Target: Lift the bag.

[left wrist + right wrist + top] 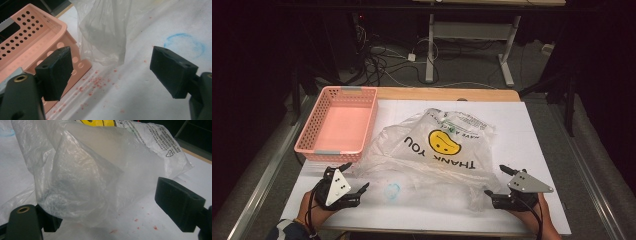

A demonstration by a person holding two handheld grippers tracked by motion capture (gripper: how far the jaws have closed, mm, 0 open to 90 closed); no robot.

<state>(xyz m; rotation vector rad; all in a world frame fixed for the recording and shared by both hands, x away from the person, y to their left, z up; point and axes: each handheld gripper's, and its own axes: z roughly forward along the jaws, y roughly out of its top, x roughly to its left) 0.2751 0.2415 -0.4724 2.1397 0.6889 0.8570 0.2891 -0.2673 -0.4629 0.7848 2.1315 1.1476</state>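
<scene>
Jaws of both the left gripper (356, 177) and right gripper (494, 181) are spread, positioned at the plastic bag's (439, 150) near corners for grasping.

The plastic bag (437, 150) is translucent white, printed with a yellow smiley face, black "THANK YOU" lettering and small green text. The basket (338, 125) is salmon pink, perforated with round holes. The worktop (532, 135) is white, with a faint blue ring (392, 190) and red specks (96, 82).
</scene>
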